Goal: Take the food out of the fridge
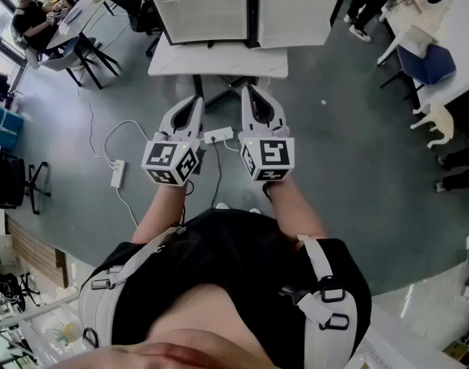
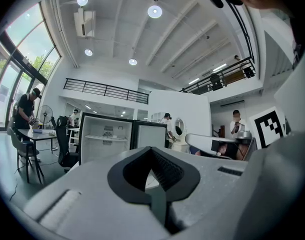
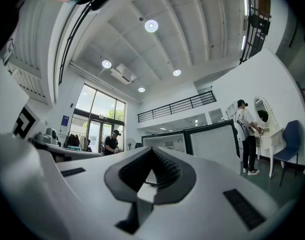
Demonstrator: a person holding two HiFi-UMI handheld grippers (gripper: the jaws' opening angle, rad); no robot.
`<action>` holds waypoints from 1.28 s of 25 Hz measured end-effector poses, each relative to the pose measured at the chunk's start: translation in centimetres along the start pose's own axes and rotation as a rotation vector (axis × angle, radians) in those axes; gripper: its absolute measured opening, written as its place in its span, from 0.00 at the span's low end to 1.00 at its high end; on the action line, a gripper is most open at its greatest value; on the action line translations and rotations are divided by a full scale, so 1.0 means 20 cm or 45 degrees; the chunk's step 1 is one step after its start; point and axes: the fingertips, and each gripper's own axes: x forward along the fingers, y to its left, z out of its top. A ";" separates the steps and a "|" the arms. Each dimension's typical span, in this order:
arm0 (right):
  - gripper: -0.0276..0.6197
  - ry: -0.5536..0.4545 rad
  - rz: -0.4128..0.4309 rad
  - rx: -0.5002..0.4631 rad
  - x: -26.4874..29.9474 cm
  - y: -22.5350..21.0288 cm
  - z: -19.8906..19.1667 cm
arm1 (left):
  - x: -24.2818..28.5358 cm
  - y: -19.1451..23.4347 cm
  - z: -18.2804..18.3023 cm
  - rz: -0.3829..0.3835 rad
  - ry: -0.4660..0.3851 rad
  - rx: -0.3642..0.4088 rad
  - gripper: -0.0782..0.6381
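Observation:
A small black fridge (image 1: 200, 10) stands on a white table (image 1: 219, 61) straight ahead, its white inside and open door facing me. In the left gripper view the fridge (image 2: 102, 139) shows a bare white shelf, and I can make out no food. My left gripper (image 1: 194, 100) and right gripper (image 1: 251, 92) are held side by side in front of my chest, pointing at the table and well short of it. The left gripper (image 2: 152, 151) has its jaws together with nothing between them. The right gripper (image 3: 152, 151) is likewise shut and empty, with the fridge (image 3: 212, 144) beyond it.
A power strip (image 1: 118, 174) with a white cable lies on the grey floor to the left, and another (image 1: 217, 136) lies under my grippers. A blue chair (image 1: 427, 64) stands at the right. A person sits at a desk (image 1: 31, 18) at the far left, and another person (image 3: 246, 134) stands by a vanity.

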 end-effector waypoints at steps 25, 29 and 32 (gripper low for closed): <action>0.05 0.025 -0.054 0.030 0.26 0.35 -0.16 | -0.15 0.42 -0.08 -0.060 -0.022 -0.039 0.11; 0.05 0.024 -0.058 0.006 0.33 0.35 -0.15 | -0.11 0.50 -0.06 -0.055 -0.023 -0.048 0.11; 0.05 0.025 -0.062 0.016 0.40 0.31 -0.17 | -0.04 0.55 -0.06 -0.044 -0.022 -0.051 0.11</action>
